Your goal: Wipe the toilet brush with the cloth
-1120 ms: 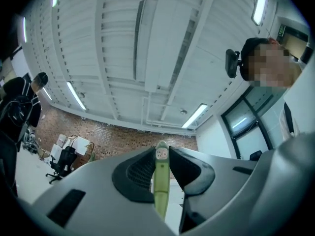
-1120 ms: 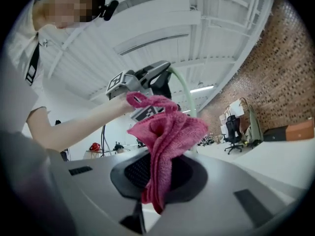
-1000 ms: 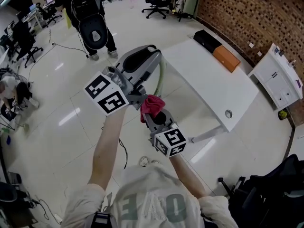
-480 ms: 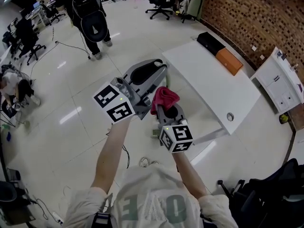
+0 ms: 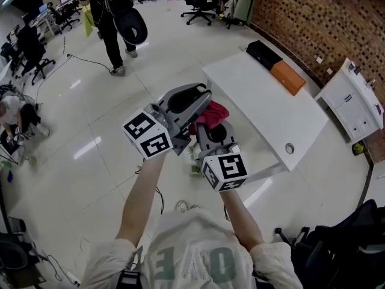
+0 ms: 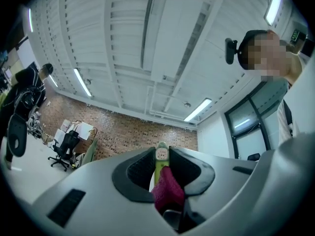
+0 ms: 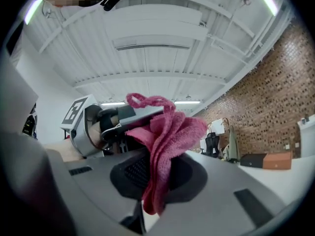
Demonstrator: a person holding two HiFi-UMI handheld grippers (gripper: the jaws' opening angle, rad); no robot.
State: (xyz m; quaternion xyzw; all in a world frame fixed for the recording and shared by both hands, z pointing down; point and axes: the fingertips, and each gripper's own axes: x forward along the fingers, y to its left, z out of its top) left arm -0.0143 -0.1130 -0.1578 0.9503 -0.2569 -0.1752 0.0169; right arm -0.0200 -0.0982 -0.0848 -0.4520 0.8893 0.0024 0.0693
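Both tools are loaded: my left gripper (image 6: 161, 165) clamps the green toilet brush (image 6: 161, 154), and my right gripper (image 7: 157, 173) pinches the pink cloth (image 7: 170, 132) at the handle's six o'clock. I judge the wiping barely begun, with most of it left.

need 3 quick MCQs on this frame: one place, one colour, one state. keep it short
1. The orange box sits beside:
A) a black box
B) a chair
C) a bucket

2. The cloth is:
A) blue
B) pink-red
C) yellow

3. The right claw is:
A) open and empty
B) shut on a brush
C) shut on the cloth

Key:
1 A, the two boxes lie side by side in the head view.
2 B, it shows pink-red in every view.
3 C, the cloth is pinched between its pads and hangs down.
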